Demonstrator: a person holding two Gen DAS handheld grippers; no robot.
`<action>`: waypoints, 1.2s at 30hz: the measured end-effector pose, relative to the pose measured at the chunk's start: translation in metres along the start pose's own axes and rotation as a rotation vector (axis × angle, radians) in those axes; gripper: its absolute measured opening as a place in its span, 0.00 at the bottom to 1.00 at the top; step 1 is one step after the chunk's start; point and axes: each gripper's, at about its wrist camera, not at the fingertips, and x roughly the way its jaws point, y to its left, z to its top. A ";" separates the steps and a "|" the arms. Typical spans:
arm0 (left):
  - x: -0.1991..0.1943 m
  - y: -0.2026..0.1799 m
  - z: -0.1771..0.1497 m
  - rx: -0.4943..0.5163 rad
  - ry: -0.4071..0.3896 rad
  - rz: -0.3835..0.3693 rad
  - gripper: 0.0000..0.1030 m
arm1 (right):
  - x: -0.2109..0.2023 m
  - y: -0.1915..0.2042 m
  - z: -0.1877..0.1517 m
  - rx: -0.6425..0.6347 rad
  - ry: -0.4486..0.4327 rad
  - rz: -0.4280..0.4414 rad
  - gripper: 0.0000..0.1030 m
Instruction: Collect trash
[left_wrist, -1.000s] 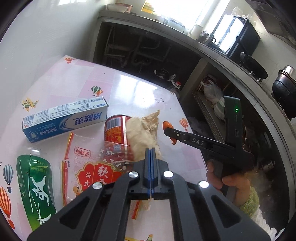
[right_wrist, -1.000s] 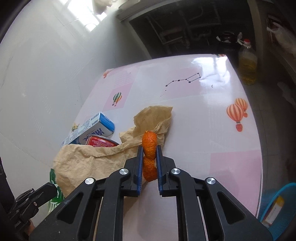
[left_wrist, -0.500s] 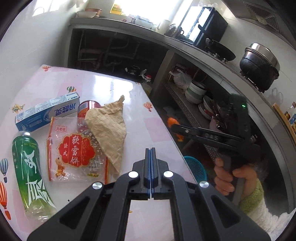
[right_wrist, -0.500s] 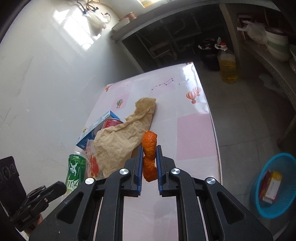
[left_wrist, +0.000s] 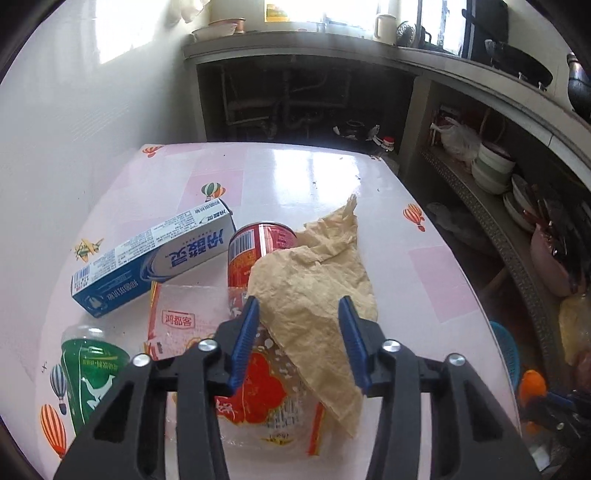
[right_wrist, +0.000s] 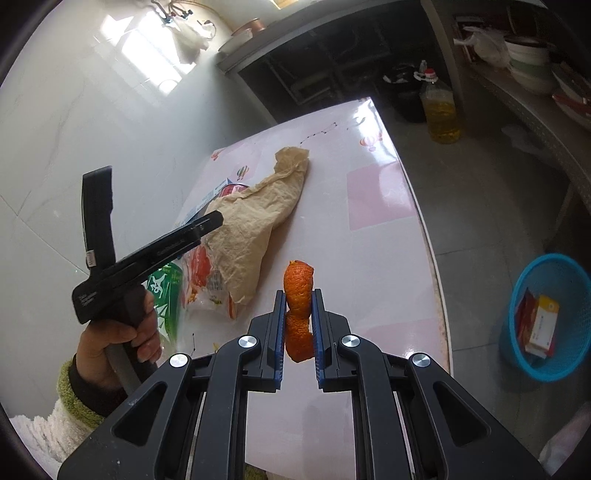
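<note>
An orange peel (right_wrist: 298, 291) is standing up between the right gripper's (right_wrist: 298, 314) pads. A crumpled brown paper (left_wrist: 317, 280) is lying over a red can (left_wrist: 255, 251) (on its side) and a clear snack bag (left_wrist: 221, 354). A blue box (left_wrist: 155, 254) and green bottle (left_wrist: 88, 369) are lying beside them. A blue basket (right_wrist: 550, 317) is sitting on the floor, holding small boxes.

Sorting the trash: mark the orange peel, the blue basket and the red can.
orange peel (right_wrist: 298, 291), right wrist view, upper curl.
blue basket (right_wrist: 517, 343), right wrist view, left wall.
red can (left_wrist: 245, 254), left wrist view, side label.
</note>
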 end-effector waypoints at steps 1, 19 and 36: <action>0.001 -0.002 -0.001 0.015 0.001 0.003 0.15 | -0.003 -0.001 0.000 -0.001 -0.006 -0.006 0.12; -0.104 -0.037 -0.020 0.119 -0.131 -0.439 0.00 | -0.046 -0.031 -0.007 0.064 -0.086 -0.049 0.12; -0.135 -0.026 -0.097 0.049 0.265 -0.728 0.00 | -0.019 -0.020 -0.016 0.041 0.003 0.022 0.12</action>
